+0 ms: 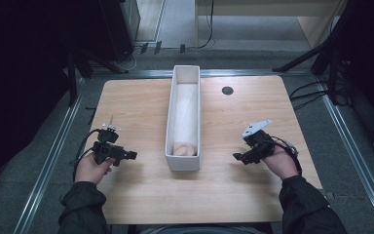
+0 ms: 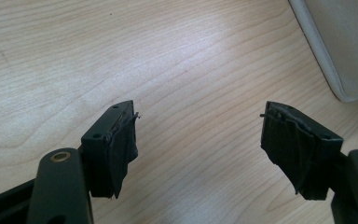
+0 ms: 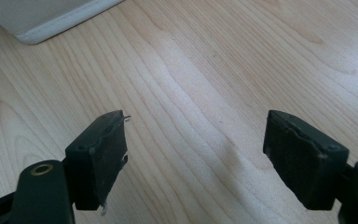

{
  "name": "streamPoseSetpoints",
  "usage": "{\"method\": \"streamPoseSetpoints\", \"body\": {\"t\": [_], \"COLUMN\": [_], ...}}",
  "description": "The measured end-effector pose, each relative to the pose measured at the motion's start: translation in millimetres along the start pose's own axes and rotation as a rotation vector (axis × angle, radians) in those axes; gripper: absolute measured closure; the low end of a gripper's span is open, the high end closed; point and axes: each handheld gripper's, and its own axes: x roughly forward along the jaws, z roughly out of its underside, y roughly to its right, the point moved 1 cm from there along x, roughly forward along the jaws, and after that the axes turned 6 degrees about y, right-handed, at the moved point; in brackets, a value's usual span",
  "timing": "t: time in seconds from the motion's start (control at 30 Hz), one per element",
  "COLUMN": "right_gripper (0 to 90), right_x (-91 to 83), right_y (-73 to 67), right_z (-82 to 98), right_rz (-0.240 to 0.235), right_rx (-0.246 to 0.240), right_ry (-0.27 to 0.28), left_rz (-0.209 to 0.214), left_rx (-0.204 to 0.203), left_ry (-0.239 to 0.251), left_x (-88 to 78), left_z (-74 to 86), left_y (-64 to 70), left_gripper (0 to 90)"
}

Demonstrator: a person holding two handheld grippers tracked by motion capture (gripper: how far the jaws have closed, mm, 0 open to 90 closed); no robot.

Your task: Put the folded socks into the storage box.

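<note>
White box [image 1: 183,117], pale wood-grain table [image 1: 136,102], black grippers w/ black jaws, dark sleeves [image 1: 83,209]

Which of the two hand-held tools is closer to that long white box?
Left, narrowly. The left tool sits just left of the white box's near end; the right tool sits slightly farther off on its right. Both are open.

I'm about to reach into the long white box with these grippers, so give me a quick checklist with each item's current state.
1. Left gripper open, nothing between its jaws: ok.
2. Right gripper open, nothing between its jaws: ok.
3. White box upright, open top, mid-table: ok.
4. Pale rolled item lying at the box's near end: ok; what it is: cannot tell.
5. Wooden table bare between each gripper and the box: ok.
6. Cables trailing behind the grippers, away from the box: ok.
</note>
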Motion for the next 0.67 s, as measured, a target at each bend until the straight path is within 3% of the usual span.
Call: {"method": "streamPoseSetpoints", "body": {"t": [0.13,0.67], "right_gripper": [21.5,21.4], "right_x": [0.0,-1.0], "right_y": [0.0,1.1], "right_z": [-0.3,-1.0], "right_rz": [0.001,0.005], "right_rx": [-0.001,0.007], "right_ry": [-0.002,0.003], "left_rz": [-0.001,-0.004], "left_rx": [0.017,0.017], "left_ry": [-0.012,-0.033], "left_x": [2.0,6.6], "left_z": [0.4,0.7], "left_y": [1.9,3.1], "left_gripper": [26.0,24.4]}}
